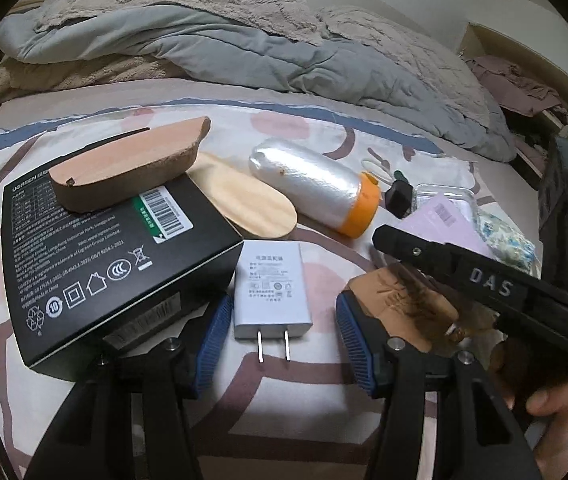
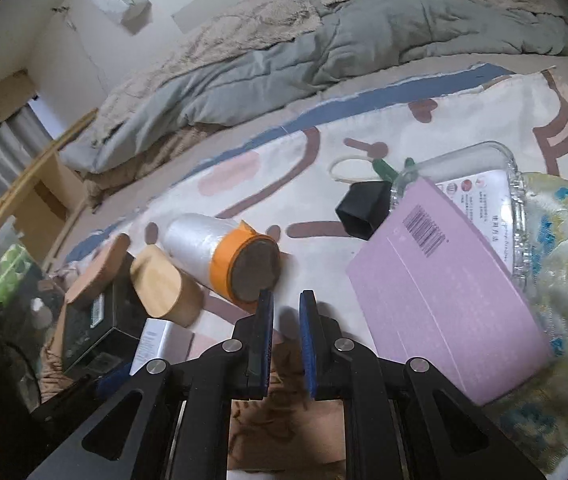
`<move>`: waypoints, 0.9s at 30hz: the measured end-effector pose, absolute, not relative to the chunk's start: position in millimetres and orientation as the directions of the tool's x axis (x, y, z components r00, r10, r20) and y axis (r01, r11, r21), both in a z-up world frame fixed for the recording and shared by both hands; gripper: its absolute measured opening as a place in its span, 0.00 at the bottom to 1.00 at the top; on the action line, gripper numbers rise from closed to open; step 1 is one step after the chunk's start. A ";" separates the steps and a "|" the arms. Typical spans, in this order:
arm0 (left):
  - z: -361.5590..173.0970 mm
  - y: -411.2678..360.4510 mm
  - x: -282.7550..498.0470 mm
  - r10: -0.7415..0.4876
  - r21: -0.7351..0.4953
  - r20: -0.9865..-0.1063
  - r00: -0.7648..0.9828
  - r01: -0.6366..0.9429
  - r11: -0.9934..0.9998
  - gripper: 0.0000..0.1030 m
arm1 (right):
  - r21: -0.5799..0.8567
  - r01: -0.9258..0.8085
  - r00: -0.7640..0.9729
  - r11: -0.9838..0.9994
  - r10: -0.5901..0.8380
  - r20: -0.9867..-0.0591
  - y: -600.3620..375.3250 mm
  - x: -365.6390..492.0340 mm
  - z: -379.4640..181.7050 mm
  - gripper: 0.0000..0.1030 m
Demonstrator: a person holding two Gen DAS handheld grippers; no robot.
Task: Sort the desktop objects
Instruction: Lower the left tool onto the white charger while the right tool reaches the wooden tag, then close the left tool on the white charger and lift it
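Straddling the white power adapter (image 1: 272, 288), the left gripper (image 1: 284, 340) stands about half spread, one blue pad at the adapter's 9 o'clock and the other at its 3 o'clock, neither touching. The adapter lies flat on the patterned cloth (image 1: 316, 376) with its long axis running 12 to 6 o'clock and its two prongs pointing at 6, toward the tongs, so a straight closure would meet its long sides. At its 10 o'clock sits the black box (image 1: 96, 264); at 1 o'clock, the foil-wrapped roll with an orange end (image 1: 316, 186). The right gripper (image 2: 286, 320), entering the left view from 3 o'clock, has its jaws nearly pressed together and pinches nothing. In its own view the roll's end lies at 11 o'clock, the lilac card (image 2: 444, 280) at 2. Both tools pitch downward; the left appears nearer the adapter.
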State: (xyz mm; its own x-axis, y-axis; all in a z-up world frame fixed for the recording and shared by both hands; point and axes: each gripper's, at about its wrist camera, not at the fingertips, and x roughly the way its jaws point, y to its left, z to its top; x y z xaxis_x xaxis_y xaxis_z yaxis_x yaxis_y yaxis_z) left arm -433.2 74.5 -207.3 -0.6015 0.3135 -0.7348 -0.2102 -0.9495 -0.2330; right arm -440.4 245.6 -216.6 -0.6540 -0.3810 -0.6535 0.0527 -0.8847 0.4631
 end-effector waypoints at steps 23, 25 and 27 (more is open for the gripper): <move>-209.8 58.6 -391.6 0.182 -0.090 -0.789 -0.587 -0.182 -0.979 0.34 | 0.338 0.151 -0.589 -0.929 -0.359 -0.724 219.9 -413.5 -220.2 0.14; -211.0 56.9 -377.4 0.174 -0.082 -0.790 -0.588 -0.181 -0.980 0.34 | 0.304 0.157 -0.586 -0.940 -0.336 -0.737 215.0 -405.3 -218.8 0.14; -210.9 54.4 -362.3 0.168 -0.074 -0.789 -0.591 -0.180 -0.981 0.34 | 0.284 0.160 -0.583 -0.945 -0.323 -0.745 211.8 -396.3 -217.6 0.14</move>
